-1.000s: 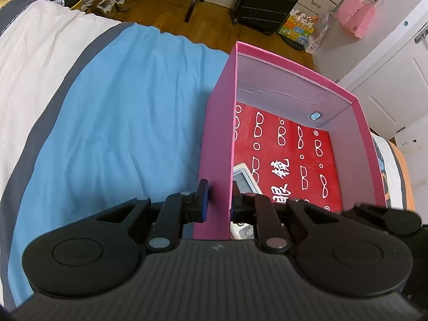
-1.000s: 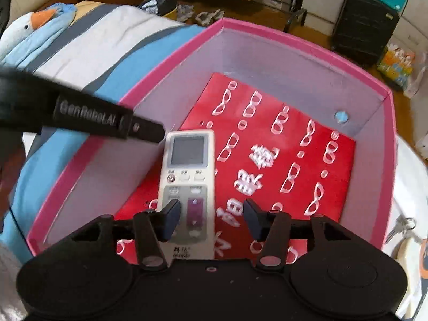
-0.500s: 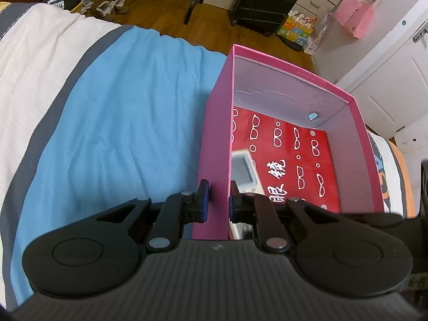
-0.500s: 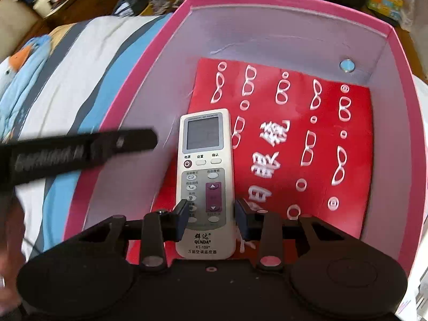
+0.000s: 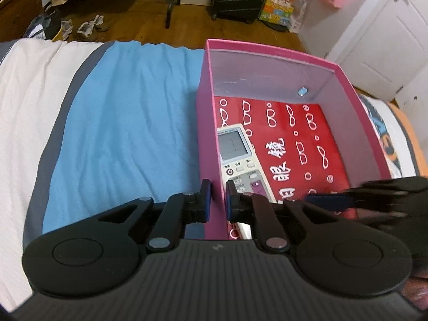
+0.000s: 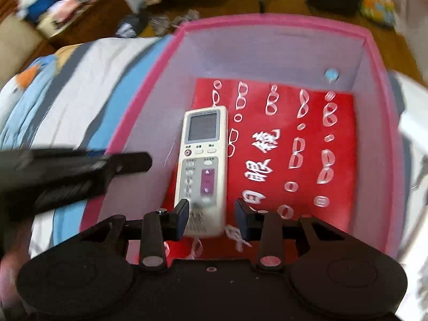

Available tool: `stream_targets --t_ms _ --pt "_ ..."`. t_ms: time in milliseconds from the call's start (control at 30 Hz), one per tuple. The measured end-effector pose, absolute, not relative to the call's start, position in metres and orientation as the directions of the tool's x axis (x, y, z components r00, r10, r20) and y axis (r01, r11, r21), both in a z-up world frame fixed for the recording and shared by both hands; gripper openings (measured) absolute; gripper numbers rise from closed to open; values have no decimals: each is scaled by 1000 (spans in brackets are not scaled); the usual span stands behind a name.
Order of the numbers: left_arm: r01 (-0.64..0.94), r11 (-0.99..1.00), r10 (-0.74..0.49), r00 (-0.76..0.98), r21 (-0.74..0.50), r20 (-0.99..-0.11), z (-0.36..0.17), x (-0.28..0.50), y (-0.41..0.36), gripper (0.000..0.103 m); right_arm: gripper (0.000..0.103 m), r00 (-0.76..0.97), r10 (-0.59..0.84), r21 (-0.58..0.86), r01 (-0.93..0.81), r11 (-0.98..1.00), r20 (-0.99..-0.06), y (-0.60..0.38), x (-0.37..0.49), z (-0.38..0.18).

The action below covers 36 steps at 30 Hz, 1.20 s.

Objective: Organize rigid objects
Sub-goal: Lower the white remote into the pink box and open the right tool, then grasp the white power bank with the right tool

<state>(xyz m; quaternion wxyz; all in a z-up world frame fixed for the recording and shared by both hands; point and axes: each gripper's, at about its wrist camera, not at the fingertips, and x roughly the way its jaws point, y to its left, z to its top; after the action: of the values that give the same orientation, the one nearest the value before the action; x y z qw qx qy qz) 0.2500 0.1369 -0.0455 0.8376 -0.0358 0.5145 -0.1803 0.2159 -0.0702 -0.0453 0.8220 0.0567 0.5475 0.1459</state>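
Our right gripper (image 6: 211, 214) has let go of the remote (image 6: 202, 165), which now lies flat in the box (image 5: 207, 139); its jaws stand apart. Our left gripper (image 5: 217, 200) stays clamped on the box wall. One object stowed.

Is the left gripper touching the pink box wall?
Touching. The left wrist view shows the left gripper clamped on the pink box side wall, one pad against each face, no gap visible.
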Motion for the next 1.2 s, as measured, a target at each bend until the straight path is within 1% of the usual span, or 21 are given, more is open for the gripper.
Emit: stream_targets --t_ms 100,167,233,333,433,533,633,700,767,833,1000,1067,1133,1200 --pt "263 934 -330 379 -241 -865 -49 251 135 13 44 420 312 213 -266 940 -852 -89 190 -18" --pt "260 937 -322 373 -235 -870 -50 251 132 13 44 483 286 148 -304 941 -827 -98 181 1" --pt "266 939 -307 377 -216 -874 -49 250 129 13 46 528 289 127 -321 939 -799 -116 167 19" --pt "273 943 -287 385 -189 -877 -48 247 125 13 46 551 301 125 -333 935 -778 -143 150 32" --pt "275 949 -261 398 -157 -880 -49 244 123 11 49 549 287 73 -379 923 -785 -168 135 34" --pt "235 964 -211 377 -127 -902 -58 243 120 10 52 531 254 16 -411 911 -808 -191 124 23" --pt "230 965 -209 377 -128 -902 -60 243 118 8 58 504 239 -6 -437 899 -830 -208 113 5" --pt "230 967 -196 394 -110 -898 -57 241 116 7 66 478 241 -9 -462 887 -845 -218 105 -7" --pt "226 969 -192 411 -104 -891 -54 240 116 6 68 472 251 -11 -484 875 -845 -223 98 -16" --pt "224 969 -191 417 -103 -889 -53 239 116 6 68 471 218 -56 -502 863 -855 -223 95 -30" --pt "232 970 -172 423 -78 -890 -54 237 111 6 69 455 56 -201 -496 845 -889 -211 98 -63" --pt "235 969 -172 424 -75 -889 -53 238 111 6 69 475 14 -258 -502 825 -880 -211 99 -71" --pt "235 968 -179 424 -83 -888 -54 239 113 6 68 469 23 -228 -471 852 -883 -215 106 -75" --pt "231 968 -188 420 -96 -888 -55 241 115 6 63 455 50 -175 -439 882 -889 -218 113 -76"
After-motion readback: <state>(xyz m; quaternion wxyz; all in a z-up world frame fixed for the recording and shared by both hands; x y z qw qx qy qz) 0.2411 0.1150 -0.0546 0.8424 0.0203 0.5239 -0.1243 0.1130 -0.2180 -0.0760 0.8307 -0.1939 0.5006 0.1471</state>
